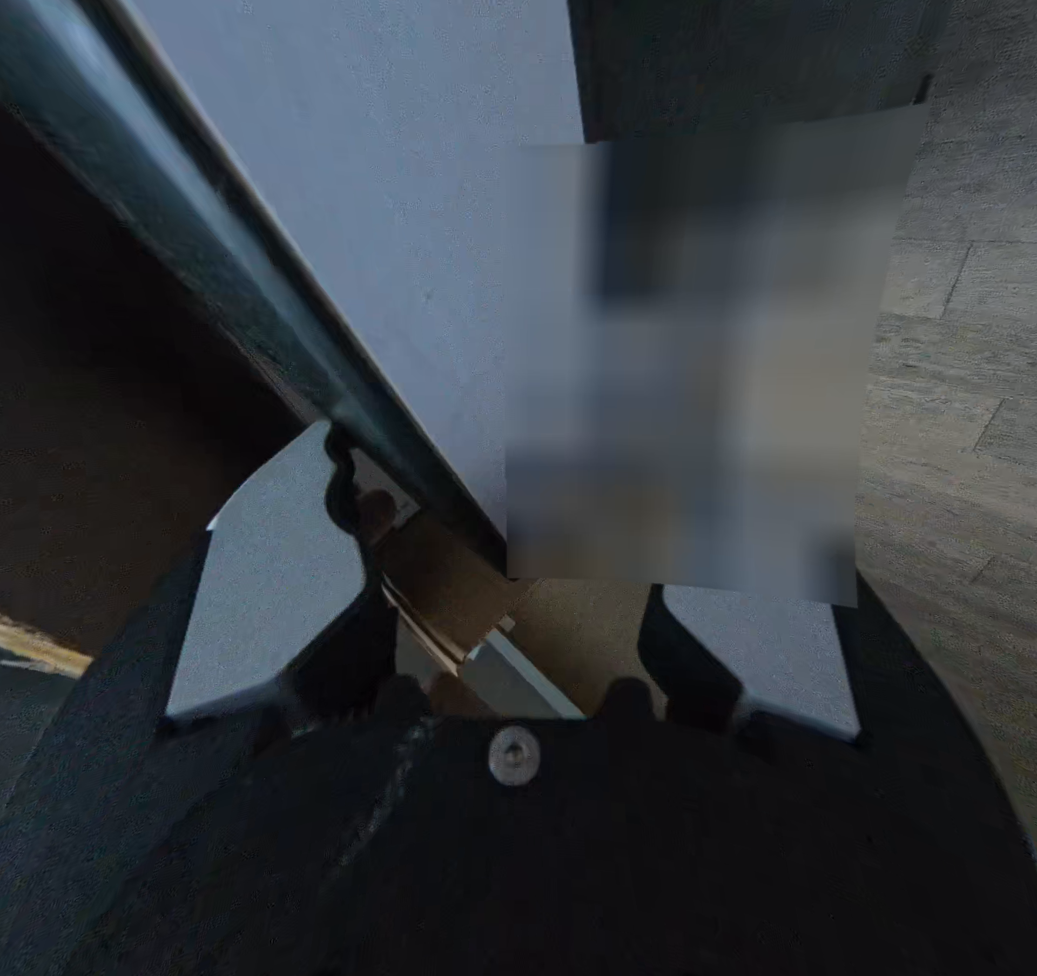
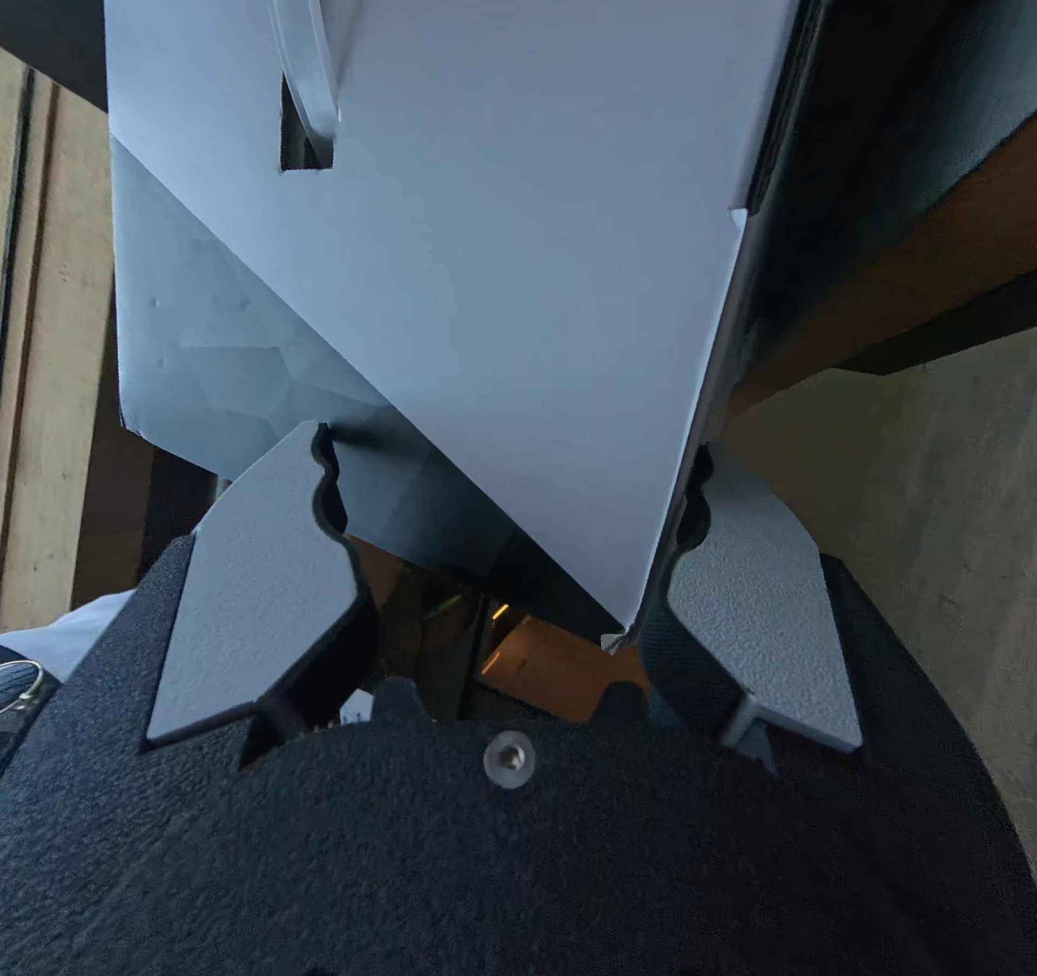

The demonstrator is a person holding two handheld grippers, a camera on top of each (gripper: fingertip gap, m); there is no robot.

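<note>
Both grippers meet a white paper bag [image 2: 505, 275], its long axis running away from them: right gripper [image 2: 510, 477] wide open around its corner; left gripper's [image 1: 505, 500] state I cannot tell.

A pale grey-white paper bag [image 2: 505, 231] with a folded side hangs between both grippers' fingers [image 2: 264, 573].

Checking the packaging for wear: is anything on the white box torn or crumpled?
Yes. The white box has a frayed, torn lower corner beside the right gripper, and its lower-left flap looks creased and dented.
</note>
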